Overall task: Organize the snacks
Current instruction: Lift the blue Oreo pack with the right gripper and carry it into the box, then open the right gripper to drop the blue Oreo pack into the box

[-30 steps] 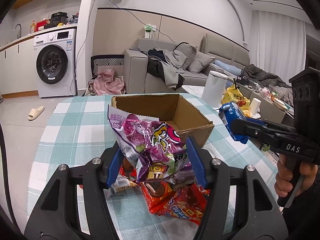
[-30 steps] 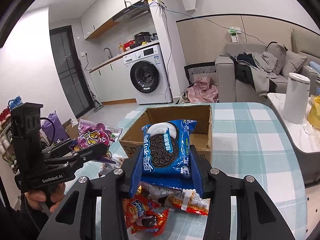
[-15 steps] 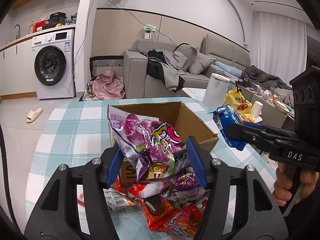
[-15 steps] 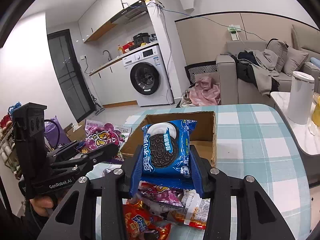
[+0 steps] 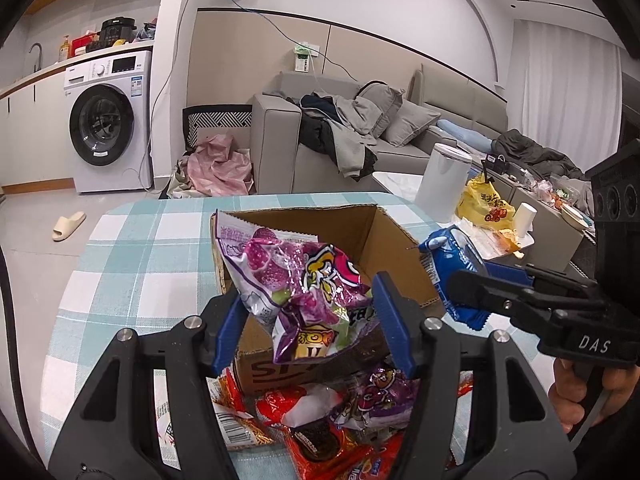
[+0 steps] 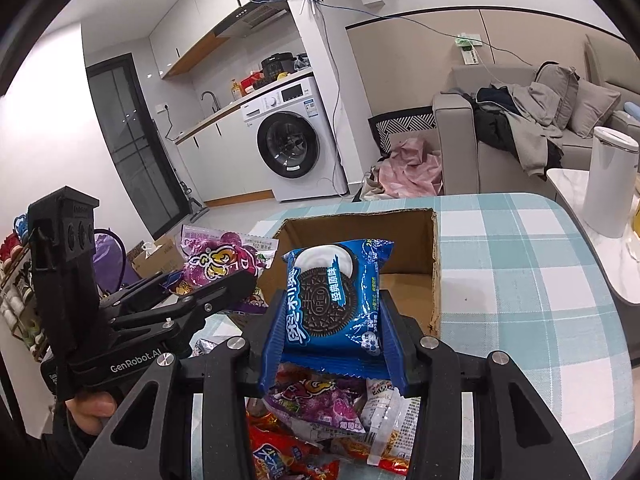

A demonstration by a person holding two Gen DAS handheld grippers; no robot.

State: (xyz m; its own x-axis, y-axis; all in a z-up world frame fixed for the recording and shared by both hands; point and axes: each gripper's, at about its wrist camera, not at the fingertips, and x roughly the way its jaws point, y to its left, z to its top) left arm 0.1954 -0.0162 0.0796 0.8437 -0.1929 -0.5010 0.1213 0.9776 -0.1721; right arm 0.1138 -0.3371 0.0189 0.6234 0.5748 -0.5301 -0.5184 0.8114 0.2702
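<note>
An open cardboard box (image 5: 384, 240) (image 6: 434, 264) stands on the checked tablecloth. My left gripper (image 5: 308, 312) is shut on a crumpled purple snack bag (image 5: 296, 280), held over the box's near wall. The same bag (image 6: 216, 260) shows at the left in the right wrist view, with the left gripper (image 6: 224, 280) on it. My right gripper (image 6: 334, 340) is shut on a blue Oreo packet (image 6: 332, 300), held just before the box's front edge. That packet (image 5: 452, 264) sits to the right of the box in the left wrist view, where the right gripper (image 5: 468, 288) clamps it.
A heap of red, purple and white snack packets (image 5: 332, 432) (image 6: 320, 420) lies on the table (image 6: 520, 280) below both grippers. A white kettle (image 6: 608, 180) stands on a side table at the right. A sofa, a washing machine and a slipper lie beyond.
Both grippers have moved forward toward the box with their packets. The box now looks larger and nearer, and the purple bag now overlaps its near wall.
</note>
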